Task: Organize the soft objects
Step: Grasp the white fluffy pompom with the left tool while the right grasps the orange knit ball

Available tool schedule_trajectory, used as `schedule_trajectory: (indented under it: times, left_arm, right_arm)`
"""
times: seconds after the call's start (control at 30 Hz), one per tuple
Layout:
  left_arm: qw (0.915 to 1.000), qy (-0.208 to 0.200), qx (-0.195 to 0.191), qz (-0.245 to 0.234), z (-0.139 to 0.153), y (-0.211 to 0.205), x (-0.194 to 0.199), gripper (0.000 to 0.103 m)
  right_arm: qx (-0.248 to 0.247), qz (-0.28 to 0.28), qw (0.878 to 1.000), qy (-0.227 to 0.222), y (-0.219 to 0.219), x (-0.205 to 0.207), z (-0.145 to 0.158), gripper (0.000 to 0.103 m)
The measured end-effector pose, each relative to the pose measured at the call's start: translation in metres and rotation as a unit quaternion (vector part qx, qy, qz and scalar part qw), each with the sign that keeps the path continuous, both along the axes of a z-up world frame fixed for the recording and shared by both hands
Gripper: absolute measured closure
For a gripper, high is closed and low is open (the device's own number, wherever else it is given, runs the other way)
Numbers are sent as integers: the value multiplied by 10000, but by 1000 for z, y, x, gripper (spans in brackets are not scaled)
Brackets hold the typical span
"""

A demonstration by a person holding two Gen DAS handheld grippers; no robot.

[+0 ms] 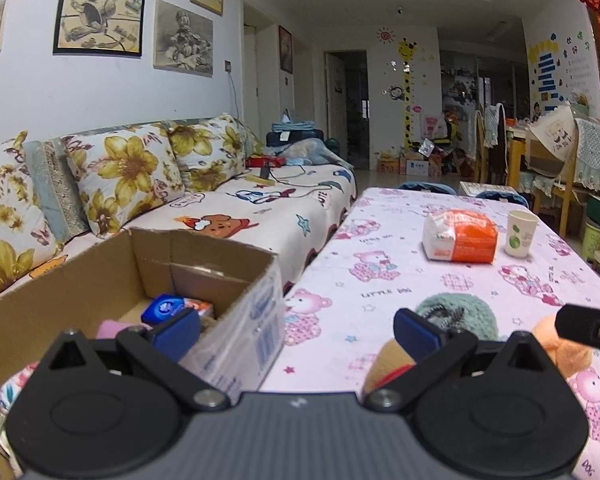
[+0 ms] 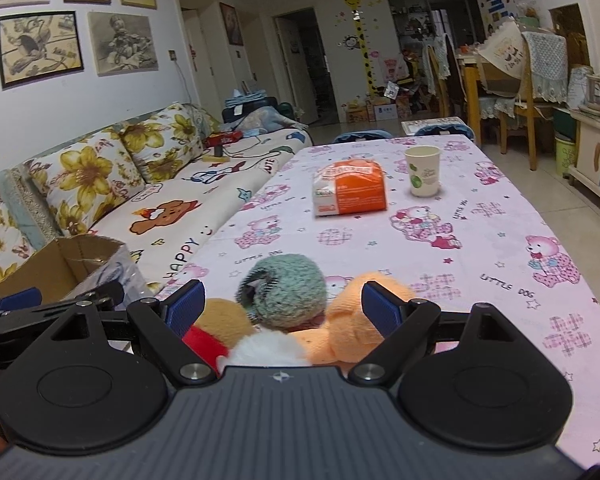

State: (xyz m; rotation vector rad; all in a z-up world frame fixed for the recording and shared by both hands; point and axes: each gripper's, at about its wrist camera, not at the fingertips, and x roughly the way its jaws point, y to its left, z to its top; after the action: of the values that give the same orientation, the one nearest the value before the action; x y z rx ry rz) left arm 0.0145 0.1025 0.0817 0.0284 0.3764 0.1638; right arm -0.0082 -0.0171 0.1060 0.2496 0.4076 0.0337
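Several plush toys lie at the near edge of the table: a grey-green fuzzy ball [image 2: 286, 294], an orange plush [image 2: 350, 322], and a tan plush with red and white parts [image 2: 224, 326]. My right gripper [image 2: 282, 306] is open, its blue pads on either side of this cluster. My left gripper [image 1: 298, 330] is open and empty, straddling the right wall of an open cardboard box [image 1: 112, 280] on the sofa. The box holds a pink soft item [image 1: 114, 328] and a blue pack [image 1: 164, 308]. The green ball [image 1: 456, 314] and orange plush [image 1: 560, 344] also show in the left wrist view.
The table has a pink teddy-bear cloth [image 2: 480, 240]. An orange-and-white packet [image 2: 350, 194] and a paper cup [image 2: 422, 172] stand farther back. A floral-cushioned sofa [image 1: 220, 208] runs along the left. Chairs and a dining table [image 2: 500, 80] stand beyond.
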Motion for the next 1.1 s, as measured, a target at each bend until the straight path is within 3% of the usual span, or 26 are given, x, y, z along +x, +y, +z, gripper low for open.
schedule_trajectory:
  times: [0.43,0.63,0.8,1.1]
  left_arm:
    - [9991,245,112,-319,-9,-15,5,1]
    - [9989,287,46,-359,-9,-10,7,1]
    - [9988,315,-171,-334,-8,-2,10,1]
    - [9934,517,-495,-894,-16,-14,16,1]
  right_arm:
    - [30,-165,9992,350,-9,10,-15,0]
    - [-8,320,9962,815,-2,22,-26,0]
    - [-14,729,9928,954,8,28,-34,0]
    - [191,-22,9956,915,-24,32,-37,0]
